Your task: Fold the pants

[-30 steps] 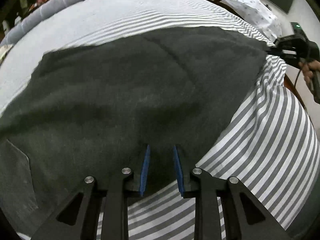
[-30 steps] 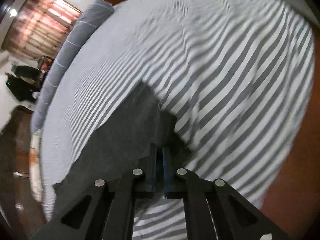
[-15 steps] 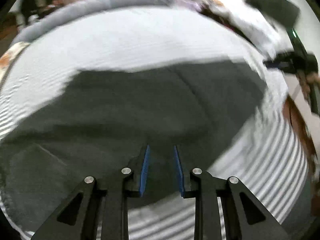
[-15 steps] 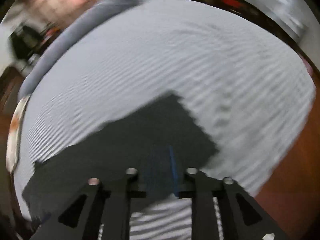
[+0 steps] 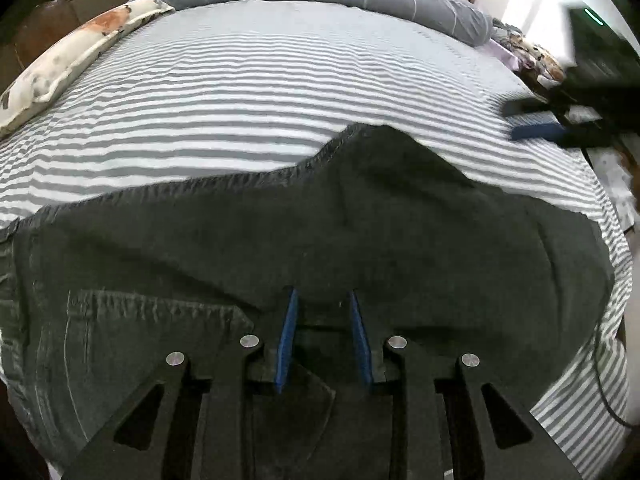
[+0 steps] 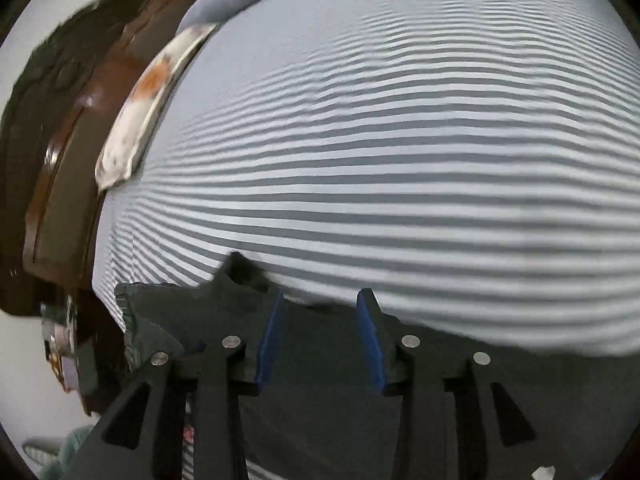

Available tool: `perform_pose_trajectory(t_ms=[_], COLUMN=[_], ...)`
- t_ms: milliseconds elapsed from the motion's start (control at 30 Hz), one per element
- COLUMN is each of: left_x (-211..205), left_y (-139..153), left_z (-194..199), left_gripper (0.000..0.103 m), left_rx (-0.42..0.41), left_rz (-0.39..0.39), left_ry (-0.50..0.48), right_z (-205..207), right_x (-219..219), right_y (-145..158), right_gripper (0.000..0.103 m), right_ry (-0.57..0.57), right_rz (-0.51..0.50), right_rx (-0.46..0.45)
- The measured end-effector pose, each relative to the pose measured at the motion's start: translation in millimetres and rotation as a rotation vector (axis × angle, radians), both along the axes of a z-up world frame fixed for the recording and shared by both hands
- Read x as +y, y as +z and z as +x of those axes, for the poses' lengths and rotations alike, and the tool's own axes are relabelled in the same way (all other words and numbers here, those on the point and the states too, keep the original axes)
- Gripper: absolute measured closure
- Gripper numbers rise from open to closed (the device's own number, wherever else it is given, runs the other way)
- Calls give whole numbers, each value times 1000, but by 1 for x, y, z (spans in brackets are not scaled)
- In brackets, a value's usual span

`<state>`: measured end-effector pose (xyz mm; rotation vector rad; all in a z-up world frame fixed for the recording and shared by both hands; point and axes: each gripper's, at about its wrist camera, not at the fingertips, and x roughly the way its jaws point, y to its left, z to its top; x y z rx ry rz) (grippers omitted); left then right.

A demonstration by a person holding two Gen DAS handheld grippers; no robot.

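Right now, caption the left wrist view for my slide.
Left gripper over dark pants lying folded on a striped bedsheet, right gripper blurred at upper right.

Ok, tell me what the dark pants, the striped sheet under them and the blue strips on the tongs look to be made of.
Pants: dark charcoal denim, likely; matte twill weave, stitched seams and a sewn pocket show.
Striped sheet: thin woven cloth, probably cotton; matte, puckered in fine ripples.
Blue strips: rubber or foam, seemingly; dull finish, set on black, hard, plastic-looking fingers.
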<state>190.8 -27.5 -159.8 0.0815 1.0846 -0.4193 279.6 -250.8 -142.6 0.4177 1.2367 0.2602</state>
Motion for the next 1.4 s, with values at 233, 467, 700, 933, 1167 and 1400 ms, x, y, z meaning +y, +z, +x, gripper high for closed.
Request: perform_pose_trajectory(t_ms=[233,467,700,933,1167,1400], left_x=[9,32,33,26,23,27], left_y=[-6,-8,-8,-6,-4,4], left_z=[-5,-3,-8,-11,-11,-14], left_gripper=[75,75,75,75,75,75], left_rx=[9,42,41,38,35,1], left_rz=[-30,-90,-90,-83,-85,-88], left_ry=[-1,28,39,38,35,73], right_z=[19,-39,-37,21,31,43], right_x=[67,91,95,93,105,102], right_y=[-28,-39,-32,-12,-52,-44], right_gripper=[66,66,66,56,70,93], right_ry=[118,291,296,232,316,199], right_rz=[62,-12,-62,-30,70,156], right_rx=[77,66,-14,-64,105,18])
